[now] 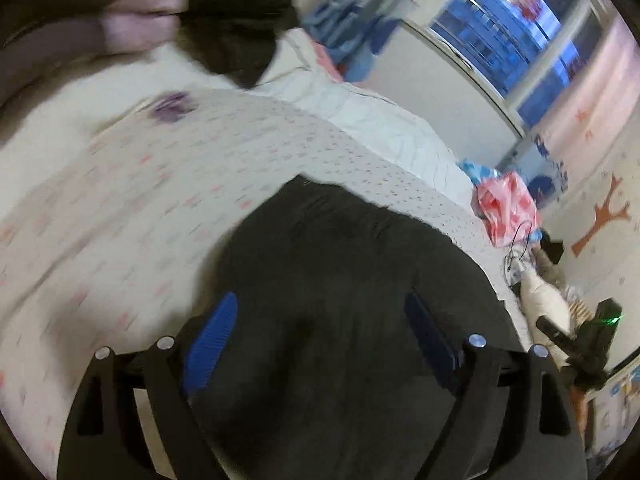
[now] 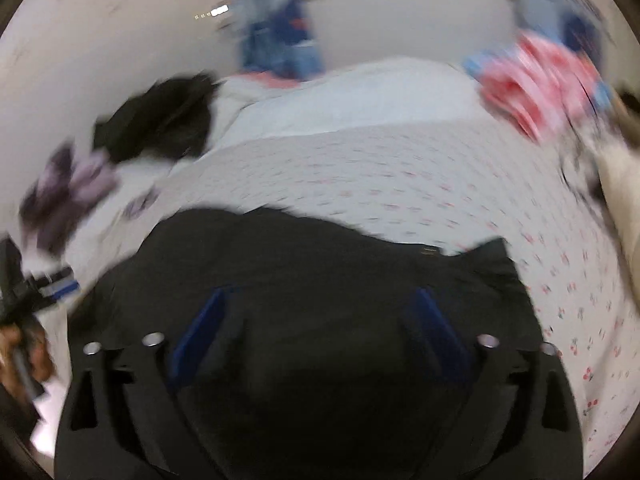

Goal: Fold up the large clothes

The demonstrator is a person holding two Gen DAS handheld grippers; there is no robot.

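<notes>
A large black garment [image 1: 340,280] lies spread on the bed, over a white sheet with small pink and red prints [image 1: 140,200]. My left gripper [image 1: 320,304] hovers over the garment's near part, its blue pads [image 1: 212,340] wide apart with nothing pinched between them. In the right wrist view the same black garment [image 2: 320,264] fills the lower middle. My right gripper [image 2: 320,296] stands open above it, with only cloth lying below the pads. Both views are blurred.
A heap of dark clothes [image 1: 240,32] and pink-purple clothes [image 2: 68,192] lie at the far left of the bed. A white duvet [image 1: 360,108] lies at the bed's far end, a pink plastic bag [image 1: 504,208] beside it. A hand [image 2: 20,344] shows at the left edge.
</notes>
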